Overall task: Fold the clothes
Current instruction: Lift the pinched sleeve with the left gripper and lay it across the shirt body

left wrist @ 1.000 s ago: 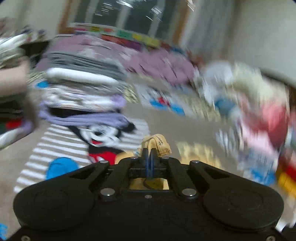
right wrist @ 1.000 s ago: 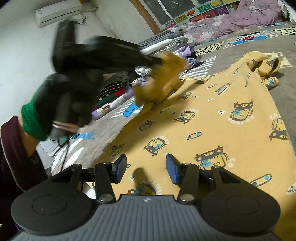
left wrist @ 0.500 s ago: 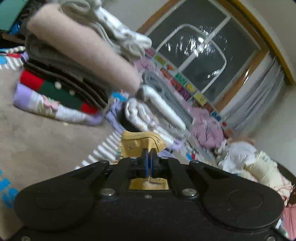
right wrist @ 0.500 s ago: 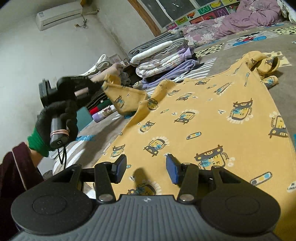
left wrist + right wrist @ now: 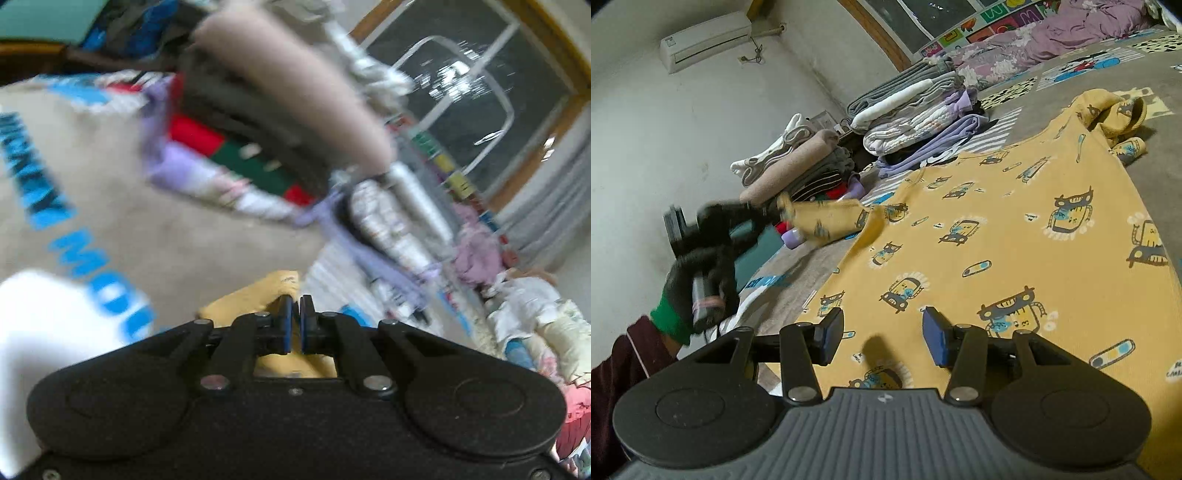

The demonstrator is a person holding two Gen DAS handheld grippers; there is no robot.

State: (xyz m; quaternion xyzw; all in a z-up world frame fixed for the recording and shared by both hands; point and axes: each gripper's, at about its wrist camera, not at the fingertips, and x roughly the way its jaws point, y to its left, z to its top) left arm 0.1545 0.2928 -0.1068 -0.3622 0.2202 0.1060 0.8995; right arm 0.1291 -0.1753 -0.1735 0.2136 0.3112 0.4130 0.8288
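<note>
A yellow top (image 5: 1015, 236) printed with cartoon cars lies spread flat on the grey bed cover. Its left sleeve (image 5: 827, 219) is pulled out sideways, low over the cover, by my left gripper (image 5: 772, 210), held in a black-gloved hand. In the left wrist view that gripper (image 5: 294, 301) is shut on the yellow sleeve cuff (image 5: 258, 291). My right gripper (image 5: 882, 332) hovers open over the shirt's lower hem, with nothing between its fingers. The right sleeve (image 5: 1115, 114) lies bunched at the far side.
Two stacks of folded clothes (image 5: 916, 114) (image 5: 798, 166) stand at the back left of the bed cover (image 5: 1108, 85). Purple bedding (image 5: 1071, 33) lies along the window wall. In the left wrist view, loose garments (image 5: 532, 317) are heaped at the right.
My left gripper has carried the sleeve down and out to the left, from above the shirt to low over the cover. The right gripper has stayed open in place.
</note>
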